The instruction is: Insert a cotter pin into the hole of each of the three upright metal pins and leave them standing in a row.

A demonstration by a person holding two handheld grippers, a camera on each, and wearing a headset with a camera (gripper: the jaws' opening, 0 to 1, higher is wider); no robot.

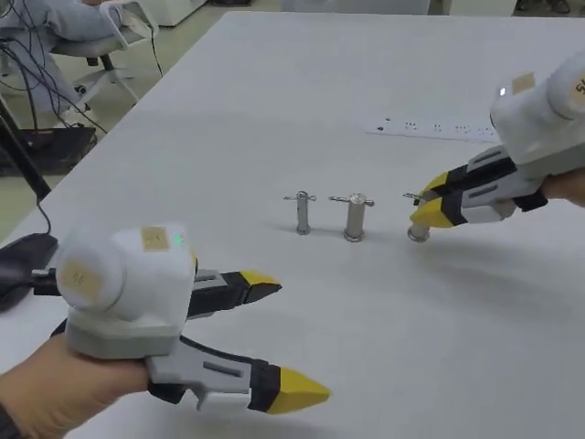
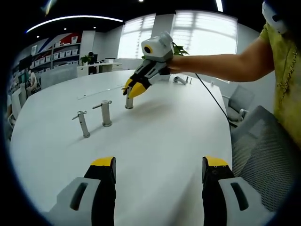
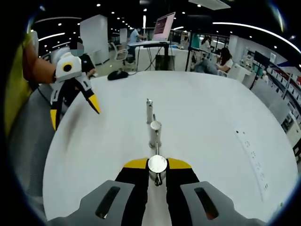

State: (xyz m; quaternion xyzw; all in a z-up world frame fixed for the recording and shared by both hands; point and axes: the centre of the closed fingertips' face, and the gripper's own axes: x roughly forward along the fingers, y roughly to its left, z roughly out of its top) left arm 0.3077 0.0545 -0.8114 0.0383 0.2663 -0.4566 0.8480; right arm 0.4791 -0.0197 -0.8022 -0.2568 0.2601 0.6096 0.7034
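White desk [image 1: 302, 110] under everything, broad and pale.

Left gripper [image 1: 297, 340] low at the near side of the head view, held in a hand [image 1: 46, 398], well apart from the row of pins. Jaws spread wide, nothing between them.

Right gripper [image 1: 421, 208] reaching in from the right of the head view, yellow tips up against the top of the right pin [image 1: 419, 233]. Jaws drawn in to a narrow gap, one on each side of that pin's round head.

Flat socket strip [image 1: 439, 128] lying on the desk beyond the row, well apart from it.

Three metal pins upright in a row near the middle of the desk: left pin [image 1: 303, 215], middle pin [image 1: 354, 219] near it, then the right pin, only its base clear below the jaw tips.

Left cotter pin [image 1: 300, 196] crosswise through the top of the left pin. Middle cotter pin [image 1: 352, 200] likewise through the middle pin.

Right cotter pin [image 3: 158, 178] lying in the gap between the right gripper's jaws, just behind the pin head, one thin end poking out past the tips in the head view. Cannot tell whether pinched or loose, nor whether already through the hole.
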